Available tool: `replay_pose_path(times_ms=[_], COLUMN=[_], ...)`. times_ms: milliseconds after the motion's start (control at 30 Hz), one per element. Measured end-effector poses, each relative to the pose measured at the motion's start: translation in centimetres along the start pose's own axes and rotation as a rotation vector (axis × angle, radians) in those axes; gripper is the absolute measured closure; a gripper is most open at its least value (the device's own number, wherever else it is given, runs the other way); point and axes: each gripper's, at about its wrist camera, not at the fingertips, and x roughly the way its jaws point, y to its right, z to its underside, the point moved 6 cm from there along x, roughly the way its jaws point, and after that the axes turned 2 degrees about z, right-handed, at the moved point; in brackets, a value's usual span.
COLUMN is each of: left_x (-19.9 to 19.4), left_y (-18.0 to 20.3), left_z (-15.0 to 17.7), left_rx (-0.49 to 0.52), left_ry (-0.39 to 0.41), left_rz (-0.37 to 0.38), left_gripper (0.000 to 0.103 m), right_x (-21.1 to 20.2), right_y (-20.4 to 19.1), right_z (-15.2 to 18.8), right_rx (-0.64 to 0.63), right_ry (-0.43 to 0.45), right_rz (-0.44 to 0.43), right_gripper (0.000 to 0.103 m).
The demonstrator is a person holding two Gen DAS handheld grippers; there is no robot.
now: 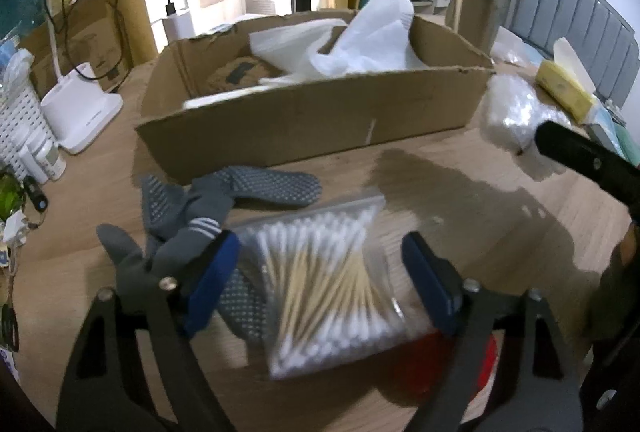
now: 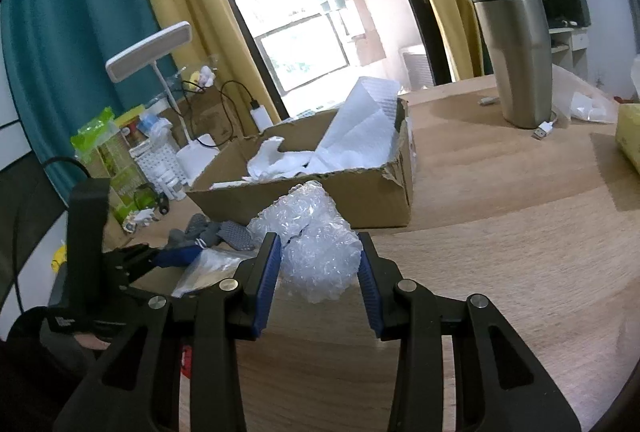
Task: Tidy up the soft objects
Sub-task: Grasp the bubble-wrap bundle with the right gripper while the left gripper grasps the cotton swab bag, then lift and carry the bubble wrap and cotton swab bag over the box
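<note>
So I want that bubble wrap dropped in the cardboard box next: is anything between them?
Nothing visible. The bubble wrap, held in the right gripper, sits just before the cardboard box, whose near wall is low; white paper already fills part of it.

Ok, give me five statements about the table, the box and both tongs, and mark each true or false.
1. The right tongs grip a crumpled wad of clear bubble wrap. True.
2. The open brown cardboard box holds white paper. True.
3. The grey patterned socks lie inside the box. False: they lie on the wooden table, in front of the box.
4. The left tongs straddle a clear bag of cotton swabs. True.
5. The steel travel mug lies on its side. False: it stands upright on the table.
</note>
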Motion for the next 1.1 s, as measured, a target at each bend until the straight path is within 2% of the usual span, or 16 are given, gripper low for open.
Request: replay_pose_path(times_ms=[33,100,167,300,567,733,1100], left_x=[0.1,0.3,0.4,0.0,-1.5,-3.3,-6.1], left_y=[0.0,0.2,0.5,1.1,2.1,2.4,2.4], left_z=[0.0,0.3,0.5,0.7,-0.1,-1.1,-2.8], left_rx=[0.003,0.020,0.031,0.045,0.045,0.045,0.012], left_ry=[-0.002,-0.015,-0.017,-0.010,0.027,0.095,0.187], left_rz=[0.001,0.000,0.004,0.023,0.079,0.118,0.184], left_gripper=[0.023,0.036,0.044,0.049,0.051,0.051,0.051], right_x=[0.1,0.3,0.5,0.8,1.0,1.0,1.0], right_y=[0.0,0.0,0.1,0.0,-0.1,-0.2,-0.5], right_z=[0.0,0.1,0.2,0.4,0.5,0.5,0.6], right_rx=[-0.001,-0.001,-0.004,-0.012,-0.013,-0.014,-0.022], right_ry=[-0.004,-0.013,-0.022,-0.034,-0.041,-0.047,-0.046], right_rz=[0.012,0.027,0.041,0.053,0.053,0.052,0.051], right_gripper=[0.063,0.063,0.063,0.063,0.063,0.063,0.063])
